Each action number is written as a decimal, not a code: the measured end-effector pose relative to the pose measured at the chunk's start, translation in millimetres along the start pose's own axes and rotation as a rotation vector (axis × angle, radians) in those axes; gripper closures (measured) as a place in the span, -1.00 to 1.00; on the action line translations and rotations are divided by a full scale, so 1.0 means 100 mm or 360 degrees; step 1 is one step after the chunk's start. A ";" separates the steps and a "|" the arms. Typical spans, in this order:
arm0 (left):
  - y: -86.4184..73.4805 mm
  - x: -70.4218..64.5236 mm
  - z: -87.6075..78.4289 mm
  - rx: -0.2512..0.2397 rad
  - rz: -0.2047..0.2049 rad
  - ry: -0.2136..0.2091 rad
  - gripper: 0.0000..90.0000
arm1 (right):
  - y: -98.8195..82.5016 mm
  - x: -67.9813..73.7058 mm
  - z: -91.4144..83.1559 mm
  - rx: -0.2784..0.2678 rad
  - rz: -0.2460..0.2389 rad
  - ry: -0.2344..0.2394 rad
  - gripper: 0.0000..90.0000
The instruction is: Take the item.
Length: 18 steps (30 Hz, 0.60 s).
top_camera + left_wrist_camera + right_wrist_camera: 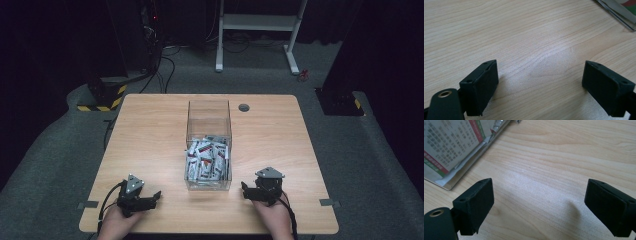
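Sachets (207, 159) fill the clear box (208, 116) mid-table (150, 135); my left tool (156, 196) and right tool (245, 190) flank it, both released, empty. I'd reach in from above, pinch one.

A dim lab or recording studio: a lone wooden counter (150, 130) on grey carpet (60, 150), black curtains behind, cables (167, 70) trailing to hazard-striped stand bases (102, 97), and a white equipment frame (260, 22) beyond the fingers.
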<state>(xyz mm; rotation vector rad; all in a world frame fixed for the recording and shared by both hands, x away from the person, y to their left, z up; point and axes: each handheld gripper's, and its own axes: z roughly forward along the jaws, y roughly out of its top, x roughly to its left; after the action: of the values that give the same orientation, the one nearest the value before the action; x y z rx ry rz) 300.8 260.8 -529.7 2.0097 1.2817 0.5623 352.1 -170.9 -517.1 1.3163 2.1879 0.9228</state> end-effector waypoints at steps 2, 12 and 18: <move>0.00 0.00 0.00 0.0000 0.0000 0.0000 -0.69 | 0.00 0.00 0.00 -0.0005 0.0001 0.0001 -0.80; 0.00 0.00 0.00 -0.0001 0.0001 0.0001 -0.69 | 0.04 0.06 -0.05 -0.0066 -0.0038 0.0047 -0.80; 0.00 0.00 0.00 -0.0002 0.0000 0.0002 -0.69 | 0.05 0.07 -0.09 -0.0109 -0.0074 0.0065 -0.78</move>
<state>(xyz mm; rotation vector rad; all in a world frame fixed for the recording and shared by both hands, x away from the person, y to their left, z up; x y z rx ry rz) 300.6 260.9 -529.7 2.0086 1.2819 0.5644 346.3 -165.3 -507.4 1.2203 2.1879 1.0058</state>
